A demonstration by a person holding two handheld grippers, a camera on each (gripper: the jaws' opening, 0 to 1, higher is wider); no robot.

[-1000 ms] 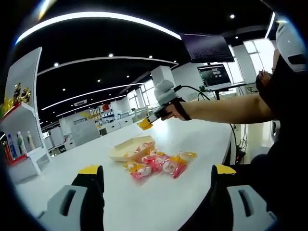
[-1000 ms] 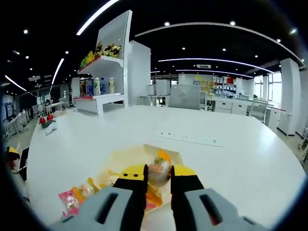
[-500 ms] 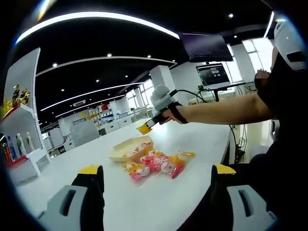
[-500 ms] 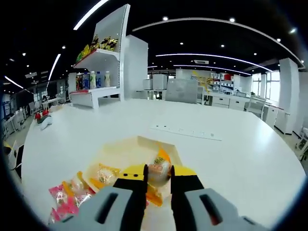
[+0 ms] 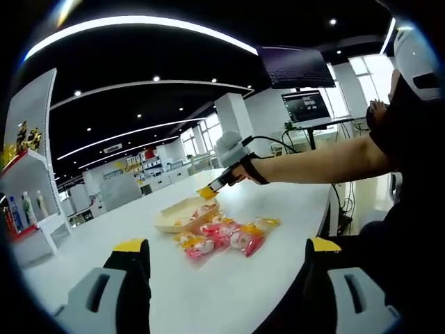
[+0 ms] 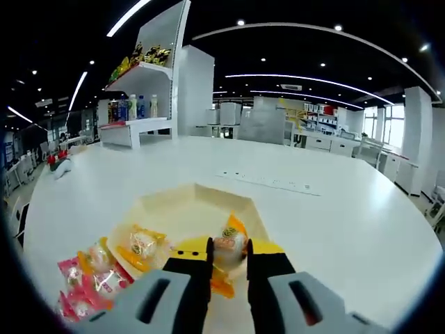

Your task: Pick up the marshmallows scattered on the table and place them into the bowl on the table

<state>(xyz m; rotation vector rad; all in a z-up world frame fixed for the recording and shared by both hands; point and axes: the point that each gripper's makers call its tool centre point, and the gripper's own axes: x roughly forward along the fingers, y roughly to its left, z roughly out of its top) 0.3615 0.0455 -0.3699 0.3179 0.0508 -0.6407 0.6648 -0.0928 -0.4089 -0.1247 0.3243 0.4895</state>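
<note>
The left gripper [image 5: 226, 254] has two grey jaws, each capped with a yellow tip over a black pad section, one at 7 o'clock and one at 5 o'clock in the left gripper view. The right gripper [image 6: 229, 256] shows the same grey bodies, black inner faces and yellow tips. In the left gripper view it [image 5: 208, 193] has a pale grey housing with a black cable trailing at 1 o'clock. The person's arm [image 5: 313, 161] is bare, with a dark strap at the wrist and dark clothing at 3 o'clock.

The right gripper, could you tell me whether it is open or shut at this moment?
Shut on a wrapped orange marshmallow: the right gripper has its yellow-tipped jaws pressed against the packet's sides, above the shallow cream bowl.
</note>
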